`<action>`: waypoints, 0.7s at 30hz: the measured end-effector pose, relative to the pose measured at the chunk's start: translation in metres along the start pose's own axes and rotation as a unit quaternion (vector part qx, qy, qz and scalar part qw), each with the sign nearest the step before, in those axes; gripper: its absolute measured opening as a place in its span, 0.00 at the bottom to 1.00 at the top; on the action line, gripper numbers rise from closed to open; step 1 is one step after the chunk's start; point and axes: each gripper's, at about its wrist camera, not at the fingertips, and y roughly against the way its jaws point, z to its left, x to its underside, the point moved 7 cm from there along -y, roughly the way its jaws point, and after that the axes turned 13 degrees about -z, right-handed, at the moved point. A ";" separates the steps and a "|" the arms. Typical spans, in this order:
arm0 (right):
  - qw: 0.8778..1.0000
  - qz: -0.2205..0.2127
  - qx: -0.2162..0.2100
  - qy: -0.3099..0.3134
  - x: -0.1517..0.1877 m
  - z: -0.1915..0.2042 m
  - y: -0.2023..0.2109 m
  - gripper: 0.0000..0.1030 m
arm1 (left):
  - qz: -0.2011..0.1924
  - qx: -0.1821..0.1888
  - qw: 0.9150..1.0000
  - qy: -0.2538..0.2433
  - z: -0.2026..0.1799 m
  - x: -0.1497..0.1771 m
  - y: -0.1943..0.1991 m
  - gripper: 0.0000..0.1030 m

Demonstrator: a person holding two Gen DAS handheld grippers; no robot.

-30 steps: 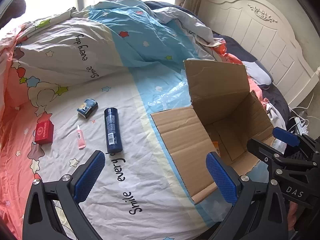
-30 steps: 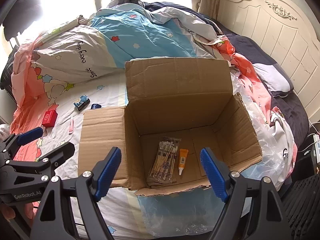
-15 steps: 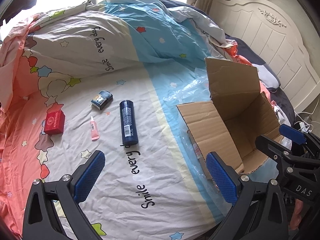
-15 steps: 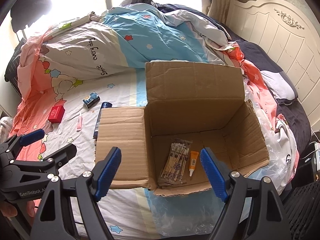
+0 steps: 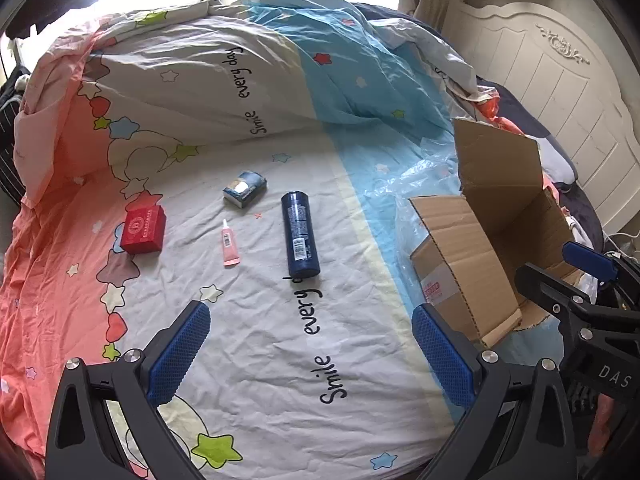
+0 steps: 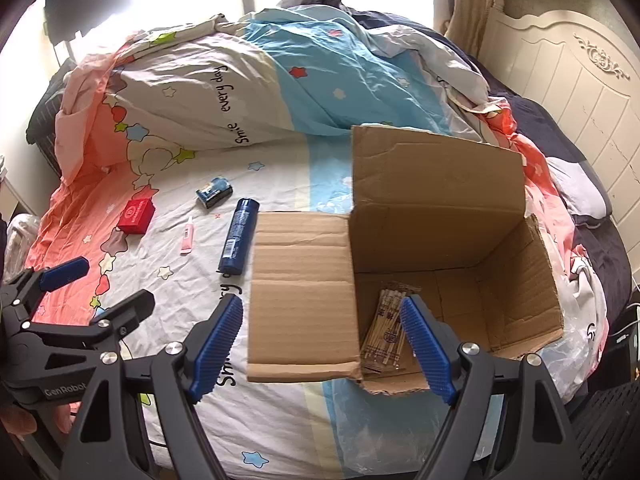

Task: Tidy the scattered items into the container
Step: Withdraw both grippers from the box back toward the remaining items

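Four loose items lie on the bedsheet: a dark blue bottle [image 5: 300,236] on its side, a small pink tube [image 5: 229,244], a red box [image 5: 143,229] and a small blue packet [image 5: 245,189]. To their right stands an open cardboard box [image 5: 500,216]. My left gripper [image 5: 310,354] hovers open and empty above the sheet, short of the bottle. My right gripper [image 6: 322,340] is open and empty over the box's near left flap [image 6: 300,292]. A pack of cotton swabs [image 6: 386,332] lies in the cardboard box [image 6: 440,184]. The bottle [image 6: 238,236], tube [image 6: 187,236], red box [image 6: 136,211] and packet [image 6: 214,192] show left of it.
A rumpled duvet [image 5: 240,80] is heaped behind the items. Clear plastic film [image 5: 424,176] lies under and around the box. A white headboard [image 5: 560,92] stands at the right, with dark bedding in front of it. The left gripper [image 6: 64,280] shows at the right wrist view's left edge.
Both grippers have moved left across the bed. The loose items have come toward the middle of the left view and the box has slid to the right in both views. Jaws unchanged.
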 end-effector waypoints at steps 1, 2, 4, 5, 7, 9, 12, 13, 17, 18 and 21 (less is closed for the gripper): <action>1.000 0.001 -0.001 0.004 0.001 0.004 -0.001 0.76 | -0.001 -0.004 1.000 0.000 0.005 0.002 0.002 1.00; 1.000 0.002 -0.003 0.006 0.001 0.006 -0.001 0.76 | -0.001 -0.011 1.000 0.001 0.012 0.004 0.004 1.00; 1.000 0.002 -0.009 0.009 0.001 0.013 -0.002 0.76 | 0.001 -0.020 1.000 0.009 0.025 0.007 0.006 1.00; 1.000 0.001 -0.011 0.010 0.001 0.016 -0.002 0.76 | 0.002 -0.024 1.000 0.015 0.032 0.009 0.007 1.00; 1.000 0.001 -0.015 0.013 0.001 0.023 -0.002 0.76 | 0.001 -0.032 0.999 0.023 0.044 0.011 0.011 1.00; 1.000 0.000 -0.021 0.017 0.001 0.031 -0.002 0.76 | 0.001 -0.037 0.999 0.032 0.054 0.014 0.014 1.00; 0.999 0.001 -0.029 0.023 0.003 0.044 -0.002 0.76 | -0.001 -0.044 0.998 0.039 0.065 0.018 0.019 1.00; 0.999 0.001 -0.032 0.025 0.004 0.049 -0.002 0.76 | -0.001 -0.047 0.998 0.038 0.068 0.019 0.020 1.00; 0.998 0.002 -0.048 0.042 0.008 0.071 -0.002 0.76 | 0.001 -0.059 0.998 0.036 0.083 0.024 0.024 1.00; 0.998 0.003 -0.050 0.045 0.008 0.075 -0.002 0.76 | 0.002 -0.063 0.997 0.037 0.087 0.025 0.025 1.00; 0.997 0.003 -0.059 0.051 0.008 0.088 -0.004 0.76 | 0.003 -0.073 0.997 0.039 0.101 0.030 0.028 1.00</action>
